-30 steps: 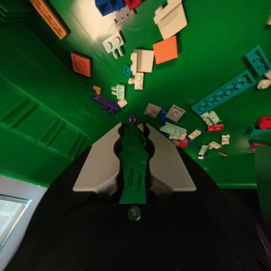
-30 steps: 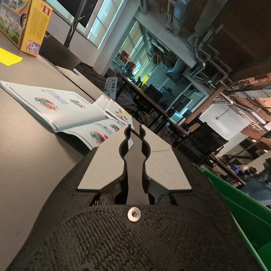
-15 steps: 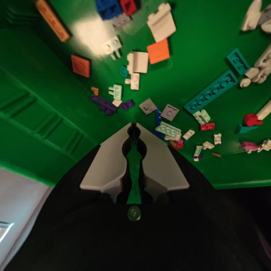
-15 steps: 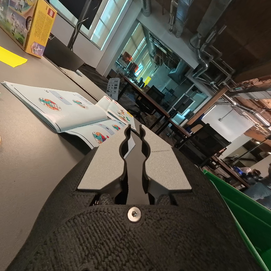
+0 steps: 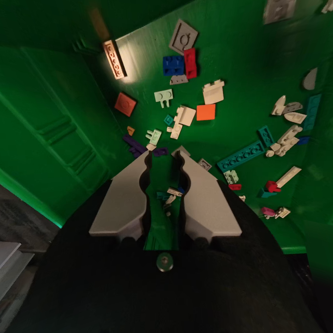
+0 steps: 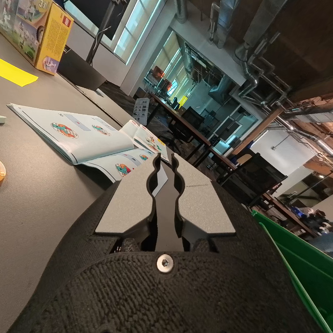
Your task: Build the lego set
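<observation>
My left gripper [image 5: 163, 153] is open and empty, hovering inside a green bin [image 5: 243, 45] over several loose Lego pieces. A small purple plate [image 5: 160, 151] lies just beyond its tips, and a few tiny white and teal pieces [image 5: 170, 193] show between its fingers. Farther off lie a long teal plate [image 5: 241, 158], an orange tile [image 5: 206, 112], a blue brick [image 5: 173, 65] and a red brick [image 5: 189, 63]. My right gripper [image 6: 165, 155] is over the grey table [image 6: 36, 198], fingers a narrow gap apart and holding nothing. An open instruction booklet [image 6: 81, 133] lies ahead of it.
The bin's ribbed wall [image 5: 54, 135] rises on the left. In the right wrist view the bin's rim [image 6: 288, 252] is at the right. A Lego box [image 6: 36, 34] and a yellow sheet [image 6: 14, 74] sit at the far left. A small mint piece [image 6: 2, 119] lies at the left edge. Left tips to right tips: about 65 centimeters. About 5 centimeters separates my left fingertips from the orange tile [image 5: 206, 112].
My left gripper was slightly open at a small purple piece, shut half a second ago, and is now wide open and farther above the bin floor. The right gripper has barely shifted.
</observation>
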